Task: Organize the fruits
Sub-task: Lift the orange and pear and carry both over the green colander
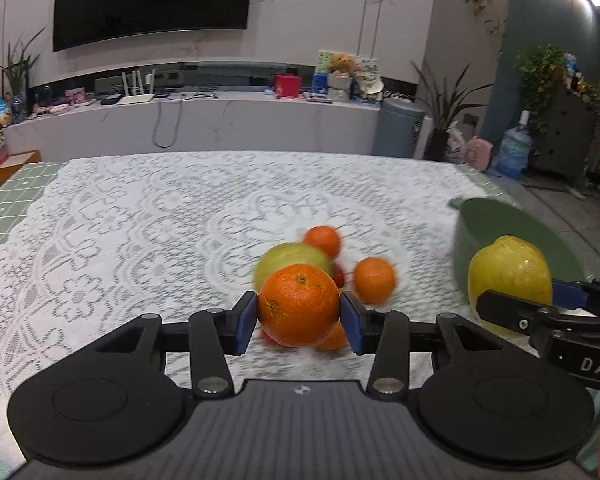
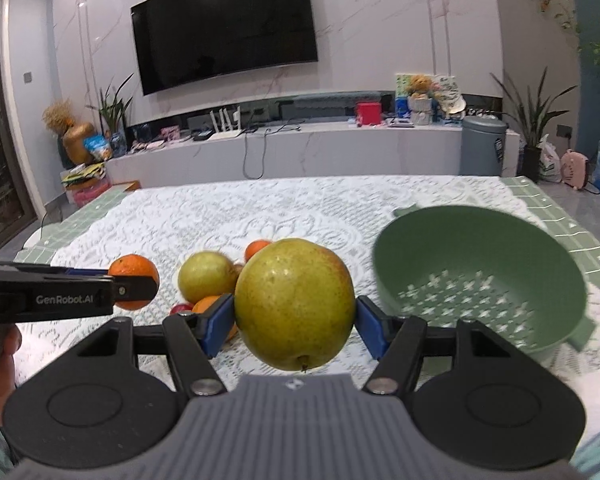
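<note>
Left gripper (image 1: 299, 317) clamps an orange (image 1: 299, 310) between its pads, right gripper (image 2: 295, 322) clamps a pear (image 2: 295, 304), both clear of the tablecloth, presumably headed for the green bowl (image 2: 480, 240) right of the jaws.

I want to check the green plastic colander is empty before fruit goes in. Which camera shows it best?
The right wrist view: the green plastic colander shows whole on the lace tablecloth, its perforated floor visible with no fruit inside. In the left wrist view only part of its rim shows, behind the yellow-green pear.
</note>
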`<state>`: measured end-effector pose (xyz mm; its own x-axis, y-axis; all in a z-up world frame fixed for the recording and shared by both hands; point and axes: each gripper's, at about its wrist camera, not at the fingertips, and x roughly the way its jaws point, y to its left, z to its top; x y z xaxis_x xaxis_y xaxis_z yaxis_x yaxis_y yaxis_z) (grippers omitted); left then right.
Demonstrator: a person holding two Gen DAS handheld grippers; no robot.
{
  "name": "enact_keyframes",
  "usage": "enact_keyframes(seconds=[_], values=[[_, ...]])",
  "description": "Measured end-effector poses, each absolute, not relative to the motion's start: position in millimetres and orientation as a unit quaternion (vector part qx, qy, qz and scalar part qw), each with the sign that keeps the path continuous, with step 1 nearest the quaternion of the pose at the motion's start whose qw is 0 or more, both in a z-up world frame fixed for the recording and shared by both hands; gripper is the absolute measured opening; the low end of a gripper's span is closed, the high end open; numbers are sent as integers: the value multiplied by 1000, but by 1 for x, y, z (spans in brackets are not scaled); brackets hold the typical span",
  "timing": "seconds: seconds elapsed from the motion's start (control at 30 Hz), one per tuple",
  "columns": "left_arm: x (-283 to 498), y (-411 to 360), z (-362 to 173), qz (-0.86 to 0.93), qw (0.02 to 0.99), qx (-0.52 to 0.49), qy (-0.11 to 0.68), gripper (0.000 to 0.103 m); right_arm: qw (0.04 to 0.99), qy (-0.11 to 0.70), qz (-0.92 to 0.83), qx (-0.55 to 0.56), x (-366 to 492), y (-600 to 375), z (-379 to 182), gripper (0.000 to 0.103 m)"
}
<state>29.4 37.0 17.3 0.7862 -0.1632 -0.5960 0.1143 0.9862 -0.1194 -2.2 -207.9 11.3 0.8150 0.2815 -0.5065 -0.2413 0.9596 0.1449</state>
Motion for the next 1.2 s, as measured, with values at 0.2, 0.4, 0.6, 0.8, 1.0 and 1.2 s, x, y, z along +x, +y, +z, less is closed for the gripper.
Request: enact_keyframes(seconds=[0.2,0.4,0.6,0.8,1.0,1.2], values=[[33,12,38,-118,941,-43,314,51,956,269,107,42,-2,-234,33,63],[46,-30,56,-168,933,-17,317,51,959,269,83,37,2,-265,50,63],[69,-72,65,-219,918,0,330,51,954,294,57,10,18,-296,61,63],[95,-113,64,-257,896,29,360,50,944,328,39,-21,42,-320,57,63],[121,-142,54,-283,873,68,391,50,927,364,57,-66,72,-325,48,63],[143,-160,44,-286,850,127,423,50,905,406,81,-99,98,-323,30,63]])
